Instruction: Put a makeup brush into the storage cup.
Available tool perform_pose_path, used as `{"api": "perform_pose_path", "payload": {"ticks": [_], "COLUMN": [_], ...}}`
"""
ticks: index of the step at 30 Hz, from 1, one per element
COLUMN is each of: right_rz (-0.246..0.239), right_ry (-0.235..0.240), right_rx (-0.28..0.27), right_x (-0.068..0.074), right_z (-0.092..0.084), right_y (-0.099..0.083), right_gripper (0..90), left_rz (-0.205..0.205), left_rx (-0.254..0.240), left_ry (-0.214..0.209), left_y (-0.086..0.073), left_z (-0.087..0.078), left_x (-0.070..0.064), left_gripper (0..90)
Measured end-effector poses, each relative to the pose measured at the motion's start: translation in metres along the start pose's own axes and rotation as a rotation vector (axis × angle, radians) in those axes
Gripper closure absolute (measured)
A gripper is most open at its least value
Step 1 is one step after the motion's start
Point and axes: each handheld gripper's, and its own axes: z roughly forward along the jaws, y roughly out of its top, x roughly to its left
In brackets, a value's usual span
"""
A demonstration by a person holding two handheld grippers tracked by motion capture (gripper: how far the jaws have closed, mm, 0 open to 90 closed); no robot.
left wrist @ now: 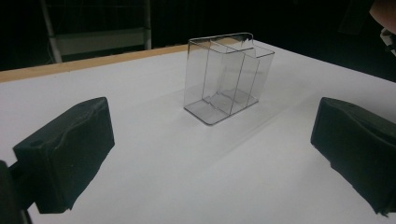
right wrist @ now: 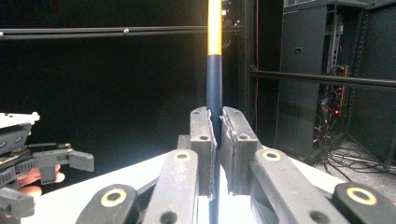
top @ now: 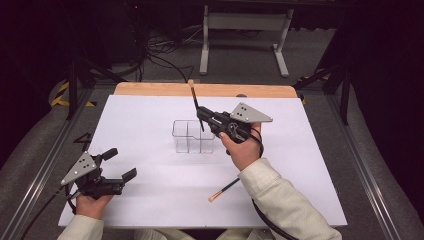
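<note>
Two brushes: one [top: 194, 100] I've clamped upright in my right hand-held gripper [top: 202, 116] above the clear organizer [top: 193, 136] mid-bench, one [top: 224, 189] near the front edge. Light, stiff, slippery; grip mid-handle. Left hand-held gripper [top: 119, 164] gapes empty.

Clear glossy plastic organizer [top: 193, 136] — matt white table [top: 150, 120]
</note>
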Motion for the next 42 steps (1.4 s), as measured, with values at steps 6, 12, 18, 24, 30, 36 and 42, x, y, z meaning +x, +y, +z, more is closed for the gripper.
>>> {"api": "perform_pose_path", "payload": {"ticks": [6, 12, 18, 24, 30, 36, 42], "right_rz": [0.014, 0.023, 0.035, 0.04, 0.045, 0.055, 0.057], "right_ry": [-0.009, -0.025, -0.041, -0.052, -0.062, -0.07, -0.075], "right_rx": [0.009, 0.018, 0.03, 0.035, 0.055, 0.079, 0.094], "right_x": [-0.002, -0.006, -0.011, -0.012, -0.014, -0.016, -0.017], "right_z": [0.011, 0.019, 0.025, 0.029, 0.033, 0.037, 0.04], "right_y": [0.0, -0.002, -0.006, -0.013, -0.023, -0.032, -0.038], "right_gripper": [83.9, 83.9, 84.0, 83.9, 83.9, 83.9, 83.9], "left_rz": [-0.002, -0.003, -0.004, -0.003, -0.001, -0.005, -0.004], "left_rx": [0.0, 0.001, 0.001, 0.005, 0.005, 0.005, 0.006], "left_ry": [-0.001, -0.001, -0.001, -0.003, -0.004, -0.003, -0.004], "left_y": [0.0, 0.0, 0.0, 0.0, 0.0, -0.001, -0.001], "left_z": [0.0, 0.0, 0.0, 0.0, 0.0, 0.001, 0.001], "left_x": [0.0, 0.0, 0.0, 0.0, 0.0, 0.0, 0.0], "left_gripper": [0.2, 0.2, 0.2, 0.2, 0.2, 0.2, 0.2]}}
